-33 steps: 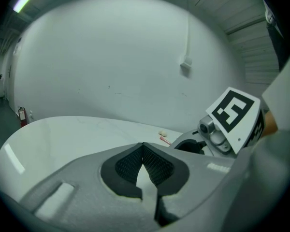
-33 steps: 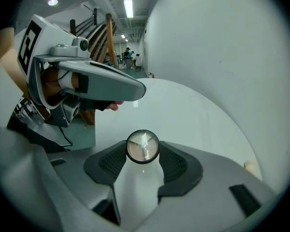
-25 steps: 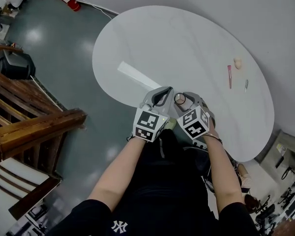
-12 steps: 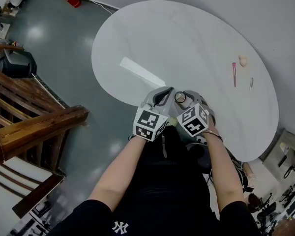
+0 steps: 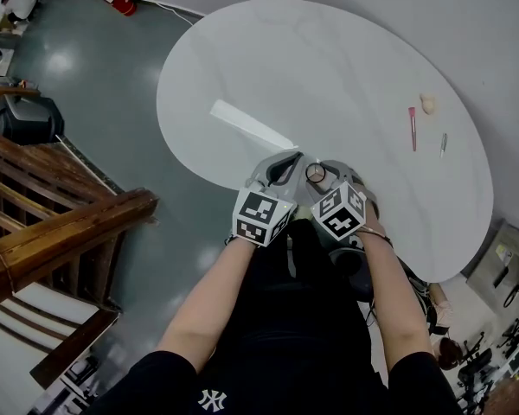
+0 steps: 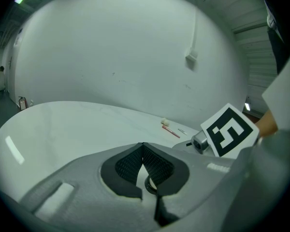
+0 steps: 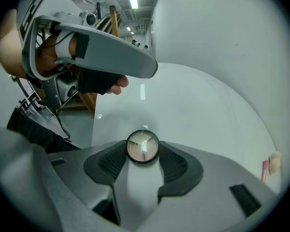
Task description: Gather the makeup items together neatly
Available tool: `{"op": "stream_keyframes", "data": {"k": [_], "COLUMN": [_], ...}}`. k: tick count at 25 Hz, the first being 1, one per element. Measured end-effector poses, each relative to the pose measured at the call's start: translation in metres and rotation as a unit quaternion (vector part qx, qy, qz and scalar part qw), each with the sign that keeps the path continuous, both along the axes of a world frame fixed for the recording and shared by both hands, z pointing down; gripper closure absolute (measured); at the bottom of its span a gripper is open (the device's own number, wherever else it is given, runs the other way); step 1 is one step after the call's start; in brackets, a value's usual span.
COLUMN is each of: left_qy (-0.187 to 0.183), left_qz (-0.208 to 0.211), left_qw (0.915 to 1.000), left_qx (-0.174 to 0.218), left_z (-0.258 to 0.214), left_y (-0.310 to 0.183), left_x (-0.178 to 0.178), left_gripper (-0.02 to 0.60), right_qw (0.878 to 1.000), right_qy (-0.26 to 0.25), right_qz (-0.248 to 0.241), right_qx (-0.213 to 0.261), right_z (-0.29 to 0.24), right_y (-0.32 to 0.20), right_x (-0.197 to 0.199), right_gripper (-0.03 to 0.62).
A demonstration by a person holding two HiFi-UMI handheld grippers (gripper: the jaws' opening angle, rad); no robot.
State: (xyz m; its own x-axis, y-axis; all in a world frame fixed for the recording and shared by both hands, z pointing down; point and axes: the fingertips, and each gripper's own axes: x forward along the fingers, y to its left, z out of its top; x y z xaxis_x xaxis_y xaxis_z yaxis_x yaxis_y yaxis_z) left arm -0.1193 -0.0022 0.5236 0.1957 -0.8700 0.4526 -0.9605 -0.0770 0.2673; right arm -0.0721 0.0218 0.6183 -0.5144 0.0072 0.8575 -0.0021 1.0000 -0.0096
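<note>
- Head view: We look steeply down on a white oval table (image 5: 329,67). At its near edge, at 6 o'clock, the person's forearms (image 5: 216,292) bring the left gripper (image 5: 296,157) and the right gripper (image 5: 317,168) close side by side. The right gripper is clamped on a round compact (image 5: 315,174). Well apart from them, at 2 o'clock, lie the other makeup items. There is a pink stick (image 5: 412,128), with a beige sponge (image 5: 428,104) just beyond its far end at 1 o'clock. A thin silver piece (image 5: 443,143) lies near the stick at 4 o'clock. A wooden railing (image 5: 69,227) stands on the grey floor (image 5: 112,102) at 9 o'clock.
- Left gripper view: The jaws are closed, tips meeting, and we can make out nothing gripped. At 1 o'clock beyond them, the sponge, the pink stick and the silver piece lie near one another on the table, before a white wall (image 6: 125,57). The right gripper's marker cube (image 6: 229,131) fills the 3 o'clock side.
- Right gripper view: Both pads press on the sides of the compact, whose round tan face looks up at us. The left gripper sits at 10 o'clock, held in a hand (image 7: 50,54). The sponge and the pink stick show at 4 o'clock.
</note>
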Motion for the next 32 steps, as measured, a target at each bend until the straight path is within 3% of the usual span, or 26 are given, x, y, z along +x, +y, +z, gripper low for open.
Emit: {"op": "stream_keyframes", "data": {"k": [10,21,28,32], "left_qy": [-0.001,-0.01,-0.012,-0.014], "left_qz": [0.009,0.031,0.048,0.062], "left_qw": [1.0,0.9994,0.9986,0.9976], "left_qx": [0.0,0.009,0.017,0.027], "left_z": [-0.004,-0.021,-0.038,-0.053], "left_y": [-0.006,-0.017,-0.025,-0.036], "left_x": [0.001,0.016,0.031,0.044], "left_gripper": [0.574,0.574,0.574,0.574], "right_qw": [1.0,0.999,0.998,0.995], "right_qy": [0.007,-0.02,-0.039,-0.051], "right_qz": [-0.004,0.028,0.048,0.074], "right_qx": [-0.001,0.005,0.028,0.051], "right_z": [-0.007,-0.04,-0.069,-0.089], "right_y": [-0.002,-0.01,-0.021,-0.035], "right_x": [0.003,0.016,0.028,0.037], "right_gripper": [0.345,0.353,0.419,0.493]}}
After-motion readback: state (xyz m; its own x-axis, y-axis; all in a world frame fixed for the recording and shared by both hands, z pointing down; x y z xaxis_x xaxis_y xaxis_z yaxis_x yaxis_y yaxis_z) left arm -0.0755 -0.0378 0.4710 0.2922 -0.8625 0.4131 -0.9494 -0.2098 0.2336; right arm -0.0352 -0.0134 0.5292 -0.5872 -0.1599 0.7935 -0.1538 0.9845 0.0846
